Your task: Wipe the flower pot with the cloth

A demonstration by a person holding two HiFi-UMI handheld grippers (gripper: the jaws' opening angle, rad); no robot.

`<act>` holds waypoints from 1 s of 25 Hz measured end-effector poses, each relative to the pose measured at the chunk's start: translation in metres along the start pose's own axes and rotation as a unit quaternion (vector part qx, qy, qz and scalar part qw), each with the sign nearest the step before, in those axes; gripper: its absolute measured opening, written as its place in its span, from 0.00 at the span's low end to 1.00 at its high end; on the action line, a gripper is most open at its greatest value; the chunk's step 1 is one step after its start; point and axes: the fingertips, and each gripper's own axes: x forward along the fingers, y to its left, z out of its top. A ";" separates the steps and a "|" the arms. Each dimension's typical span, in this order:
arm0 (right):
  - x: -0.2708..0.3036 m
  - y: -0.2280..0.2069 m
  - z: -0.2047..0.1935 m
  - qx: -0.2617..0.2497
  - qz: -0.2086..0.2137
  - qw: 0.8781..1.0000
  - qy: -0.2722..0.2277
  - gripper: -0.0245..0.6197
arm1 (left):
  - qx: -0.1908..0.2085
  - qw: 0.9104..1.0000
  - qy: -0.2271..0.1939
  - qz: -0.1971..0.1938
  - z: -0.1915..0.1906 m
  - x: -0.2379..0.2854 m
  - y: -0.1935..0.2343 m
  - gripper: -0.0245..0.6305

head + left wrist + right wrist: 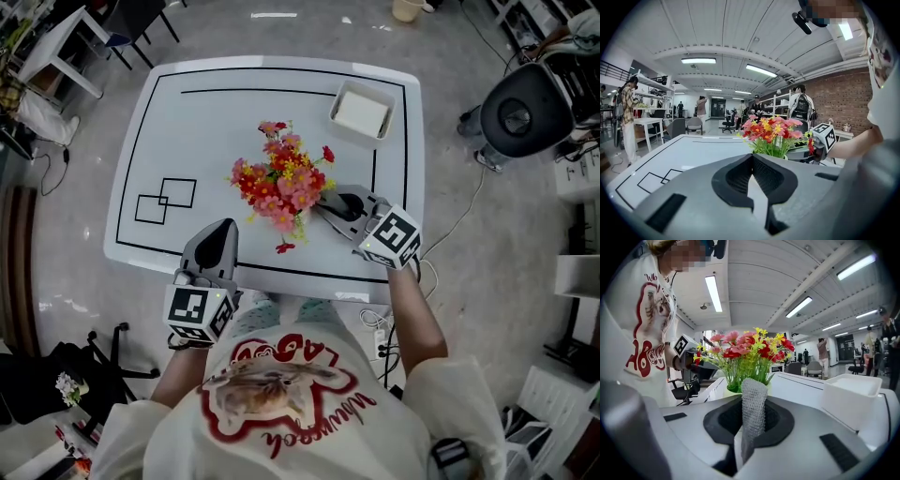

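Right gripper (pixel 330 204) clamped on the cloth (pixel 753 411), the fold standing up right beside the flower pot (pixel 730 391) mid-worktop (pixel 206 122), probably staged for wiping. Left gripper (pixel 223 230) closed on nothing, parked near the front edge, clear of the pot.

The floor (pixel 487 309) is grey, smooth concrete with a light shine. A white table (pixel 216 131) with rounded corners and thin black lines drawn on it stands in the middle. To its right there is a black round chair (pixel 518 112), and a thin cable (pixel 466 214) runs over the floor near it. A white desk (pixel 58 39) stands at the far left. The ceiling (pixel 740 28) is white and ribbed, with long tube lamps (pixel 698 60) that are switched on. One wall (pixel 848 98) is of red brick, and shelves (pixel 780 101) stand beside it. Farther off are grey office chairs (pixel 693 124) and a few people (pixel 701 105) standing.
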 end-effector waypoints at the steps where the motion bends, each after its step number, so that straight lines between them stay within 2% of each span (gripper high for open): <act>1: -0.001 0.002 -0.001 0.002 -0.005 1.000 0.000 0.08 | 0.001 1.000 0.000 -0.004 0.000 0.000 0.001 0.04; 20: 0.000 0.047 0.014 0.023 -0.107 0.994 -0.013 0.08 | 0.028 0.995 -0.002 -0.092 0.004 0.027 0.026 0.04; 22: 0.001 0.050 0.013 0.026 -0.130 0.991 -0.014 0.08 | 0.037 0.994 0.005 -0.100 -0.001 0.033 0.031 0.04; 25: -0.004 0.052 0.013 0.041 -0.194 0.980 -0.032 0.08 | 0.048 0.992 0.021 -0.118 -0.010 0.047 0.039 0.04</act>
